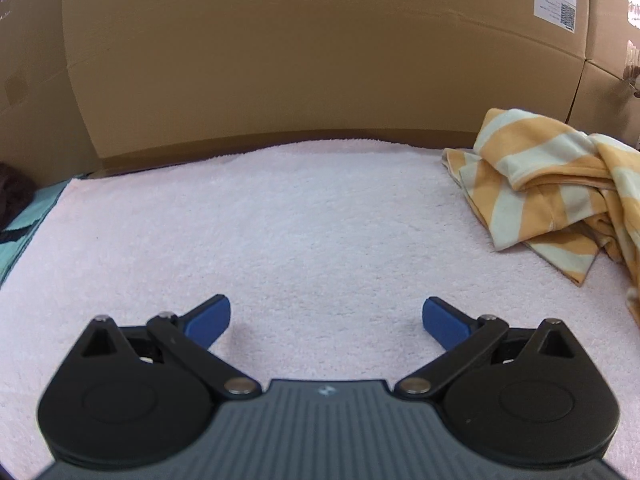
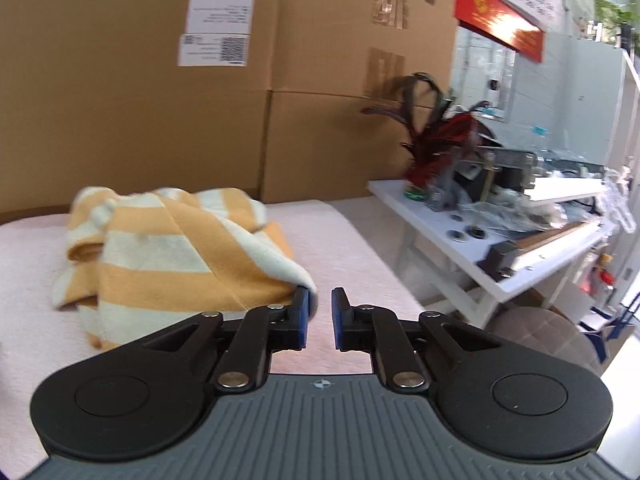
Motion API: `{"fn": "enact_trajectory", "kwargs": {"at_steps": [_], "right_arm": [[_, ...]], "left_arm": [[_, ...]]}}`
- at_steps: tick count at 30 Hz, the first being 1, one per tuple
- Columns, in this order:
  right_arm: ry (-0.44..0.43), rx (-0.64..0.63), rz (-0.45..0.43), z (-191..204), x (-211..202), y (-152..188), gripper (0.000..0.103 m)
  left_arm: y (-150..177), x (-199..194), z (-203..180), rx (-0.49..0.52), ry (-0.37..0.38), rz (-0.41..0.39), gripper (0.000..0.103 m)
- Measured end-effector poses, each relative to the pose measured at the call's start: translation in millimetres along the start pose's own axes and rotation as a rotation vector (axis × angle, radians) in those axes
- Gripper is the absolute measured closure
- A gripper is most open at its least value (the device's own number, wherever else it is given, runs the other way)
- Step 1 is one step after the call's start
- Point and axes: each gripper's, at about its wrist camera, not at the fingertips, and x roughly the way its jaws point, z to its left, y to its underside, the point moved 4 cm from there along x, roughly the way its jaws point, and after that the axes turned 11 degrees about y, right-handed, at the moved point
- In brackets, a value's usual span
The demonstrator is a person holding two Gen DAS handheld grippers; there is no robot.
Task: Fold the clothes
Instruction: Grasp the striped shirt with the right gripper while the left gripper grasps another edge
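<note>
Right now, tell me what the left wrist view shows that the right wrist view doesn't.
Only the left wrist view shows the left gripper, jaws wide open over bare pink towel, and a teal cloth at the far left edge.

Only the right wrist view shows the right gripper, jaws nearly closed with a small gap, its left finger touching the shirt's edge, plus a cluttered white table, a red calendar and a dark red plant.

Both show the crumpled striped shirt and the cardboard boxes.

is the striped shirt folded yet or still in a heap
Still in a heap: the yellow and white striped shirt lies crumpled on the pink towel, with bunched, overlapping layers and no flat, squared edges.
</note>
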Motion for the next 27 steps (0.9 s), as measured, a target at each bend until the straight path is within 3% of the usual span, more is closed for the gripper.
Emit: {"fn": "enact_trajectory", "kwargs": {"at_steps": [2, 4, 6, 7, 10, 12, 13, 16, 17, 18, 20, 26, 27], "right_arm": [[0.084, -0.016, 0.025, -12, 3, 7, 0.078], [0.089, -0.017, 0.022, -18, -3, 11, 0.069], [0.066, 0.0, 0.0, -21, -14, 13, 0.034], [0.045, 0.012, -0.014, -22, -20, 14, 0.027], [-0.095, 0.038, -0.031, -15, -38, 15, 0.023], [-0.254, -0.034, 0.016, 6, -44, 20, 0.023], [-0.292, -0.079, 0.045, 17, -45, 26, 0.023], [-0.308, -0.18, 0.099, 39, -41, 46, 0.025], [-0.297, -0.188, 0.096, 40, -39, 50, 0.033], [-0.285, -0.195, 0.092, 40, -37, 53, 0.061], [-0.248, -0.154, 0.087, 26, -29, 52, 0.088], [-0.118, 0.07, -0.036, -39, -32, 25, 0.088], [-0.11, 0.095, -0.049, -47, -33, 23, 0.088]], "left_arm": [[0, -3, -5, 0.021, 0.007, -0.016, 0.001], [-1, -6, -11, 0.032, 0.041, -0.02, 0.001], [-5, -11, -21, 0.042, 0.087, -0.025, 0.001], [-8, -13, -29, 0.055, 0.104, -0.034, 0.001], [-18, -14, -52, 0.125, 0.129, -0.042, 0.001], [-23, -10, -69, 0.166, 0.145, -0.028, 0.001], [-25, -6, -77, 0.183, 0.166, -0.014, 0.001], [-24, 3, -100, 0.239, 0.215, 0.016, 0.001], [-22, 5, -108, 0.265, 0.224, 0.017, 0.001], [-20, 7, -114, 0.286, 0.225, 0.023, 0.001], [-15, 13, -126, 0.327, 0.225, 0.036, 0.001], [-12, 29, -152, 0.363, 0.243, 0.035, 0.002], [-13, 33, -155, 0.359, 0.245, 0.034, 0.008]]}}
